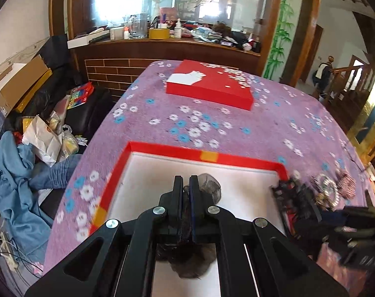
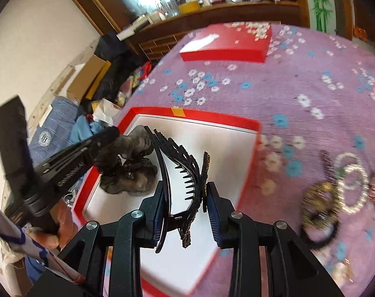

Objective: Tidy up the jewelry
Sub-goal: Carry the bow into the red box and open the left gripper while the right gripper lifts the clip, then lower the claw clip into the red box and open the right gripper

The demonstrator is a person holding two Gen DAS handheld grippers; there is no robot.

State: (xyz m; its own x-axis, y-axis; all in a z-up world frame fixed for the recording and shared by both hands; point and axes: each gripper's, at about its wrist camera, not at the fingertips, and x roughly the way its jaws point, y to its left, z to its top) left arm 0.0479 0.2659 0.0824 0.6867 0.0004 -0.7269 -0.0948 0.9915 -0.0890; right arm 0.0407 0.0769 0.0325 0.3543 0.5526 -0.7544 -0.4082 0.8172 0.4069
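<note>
Now both grippers hold hair pieces over the red box [image 1: 162,146]
Left gripper [image 1: 184,183] is pinched tight on a grey fabric hair bow [image 1: 211,185]; right gripper [image 2: 185,198] clasps a black toothed hair claw [image 2: 180,163] above the white box floor, with beaded bracelets [image 2: 353,185] lying on the purple floral cloth [image 2: 298,79] beside it

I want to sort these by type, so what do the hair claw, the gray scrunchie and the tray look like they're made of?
Hair claw: glossy black plastic, judging by its moulded teeth, with a gold glittery trim.
Scrunchie: sheer gray fabric, gathered in soft folds.
Tray: probably cardboard, with thin matte red walls and a white lining.
</note>
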